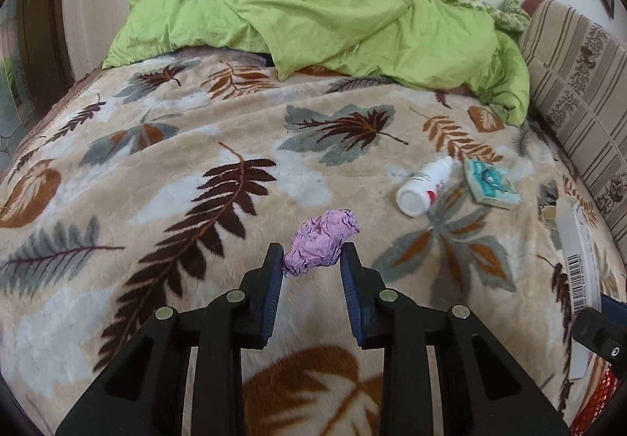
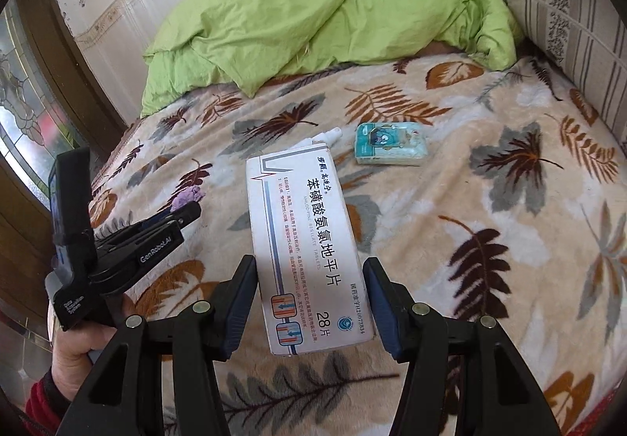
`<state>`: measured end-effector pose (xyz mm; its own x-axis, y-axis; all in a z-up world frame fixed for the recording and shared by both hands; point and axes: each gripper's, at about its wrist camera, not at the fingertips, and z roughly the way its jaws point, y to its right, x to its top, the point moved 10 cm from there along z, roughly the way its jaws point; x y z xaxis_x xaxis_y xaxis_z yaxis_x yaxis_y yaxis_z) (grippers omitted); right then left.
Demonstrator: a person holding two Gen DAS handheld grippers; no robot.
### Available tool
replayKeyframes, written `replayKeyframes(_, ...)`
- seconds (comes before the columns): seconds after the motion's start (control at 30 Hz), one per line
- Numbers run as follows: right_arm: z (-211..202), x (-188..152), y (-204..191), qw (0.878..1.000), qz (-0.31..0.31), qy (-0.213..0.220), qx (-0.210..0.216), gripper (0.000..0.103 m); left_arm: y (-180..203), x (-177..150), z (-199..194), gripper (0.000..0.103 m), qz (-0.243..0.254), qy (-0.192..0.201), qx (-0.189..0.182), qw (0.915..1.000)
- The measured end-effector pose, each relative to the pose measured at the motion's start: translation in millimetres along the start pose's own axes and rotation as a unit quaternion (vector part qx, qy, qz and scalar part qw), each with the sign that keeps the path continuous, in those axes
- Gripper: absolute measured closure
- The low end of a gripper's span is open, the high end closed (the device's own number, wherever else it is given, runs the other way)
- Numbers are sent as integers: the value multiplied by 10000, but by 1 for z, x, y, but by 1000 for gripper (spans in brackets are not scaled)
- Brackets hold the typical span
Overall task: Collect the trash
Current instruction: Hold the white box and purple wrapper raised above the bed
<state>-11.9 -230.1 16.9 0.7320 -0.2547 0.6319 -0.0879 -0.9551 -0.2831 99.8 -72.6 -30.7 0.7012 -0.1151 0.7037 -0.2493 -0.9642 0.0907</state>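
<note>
**Both grippers loaded over the leaf-print blanket**

In the left wrist view, the left gripper [image 1: 312,259] sits at lower centre with its jaws drawn in on a crumpled purple paper wad [image 1: 319,242], both pads pressing its sides. Right of it on the leaf-print blanket [image 1: 156,169] lie a white bottle [image 1: 425,187] on its side and, just beside that, a small teal packet [image 1: 490,181]. A rumpled green duvet [image 1: 313,13] fills the top of the frame.

In the right wrist view, the right gripper [image 2: 309,279] at lower centre holds a white medicine box [image 2: 305,248] between half-spread jaws; the box runs lengthwise up the middle of the frame, printed face up. The teal packet [image 2: 390,144] lies above and right of it. At left, a hand [image 2: 84,353] grips the other tool's handle, with the purple wad [image 2: 190,197] at its tips.
</note>
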Motion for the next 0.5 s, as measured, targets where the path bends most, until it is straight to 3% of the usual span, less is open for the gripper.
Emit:
replayKeyframes(0.23, -27, -26, 4, 9999, -79, 138, 17, 44, 15, -20, -55, 75, 75, 317, 43, 9995)
replayKeyframes(0.5, -45, -24, 10, 9990, 78, 410, 154, 44, 22, -55, -110, 75, 264, 537, 279, 9978)
